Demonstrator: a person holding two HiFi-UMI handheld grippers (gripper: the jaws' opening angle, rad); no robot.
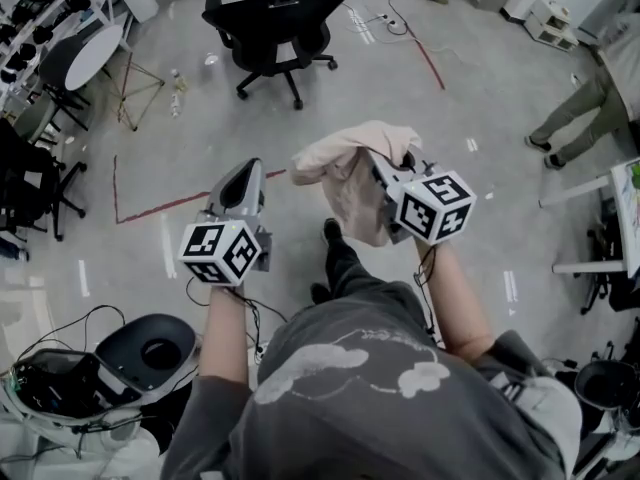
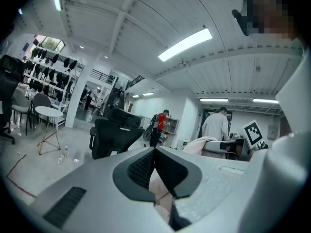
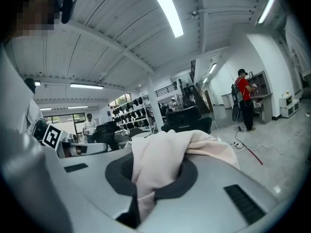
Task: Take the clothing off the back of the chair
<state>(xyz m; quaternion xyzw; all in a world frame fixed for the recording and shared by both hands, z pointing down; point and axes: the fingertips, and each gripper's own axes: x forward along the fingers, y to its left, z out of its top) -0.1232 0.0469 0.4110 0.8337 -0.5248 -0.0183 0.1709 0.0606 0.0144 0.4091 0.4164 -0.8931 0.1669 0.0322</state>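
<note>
- The clothing (image 1: 350, 173) hangs well clear of the chair (image 1: 275, 18), with the right gripper (image 3: 154, 178) jaws clamped on a bunched fold.
- The left gripper (image 2: 155, 154), equally far from the chair, has its jaws together on nothing.
- The fabric looks soft, light and floppy, so a gathered fold probably holds best.

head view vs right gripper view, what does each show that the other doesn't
Only the head view: the wearer's grey top from above, and the left tool full length, held apart from the pale clothing. Only the right gripper view: the ceiling with its light strip. Both: the pale clothing pinched in the right tool, and a black office chair beyond it.
</note>
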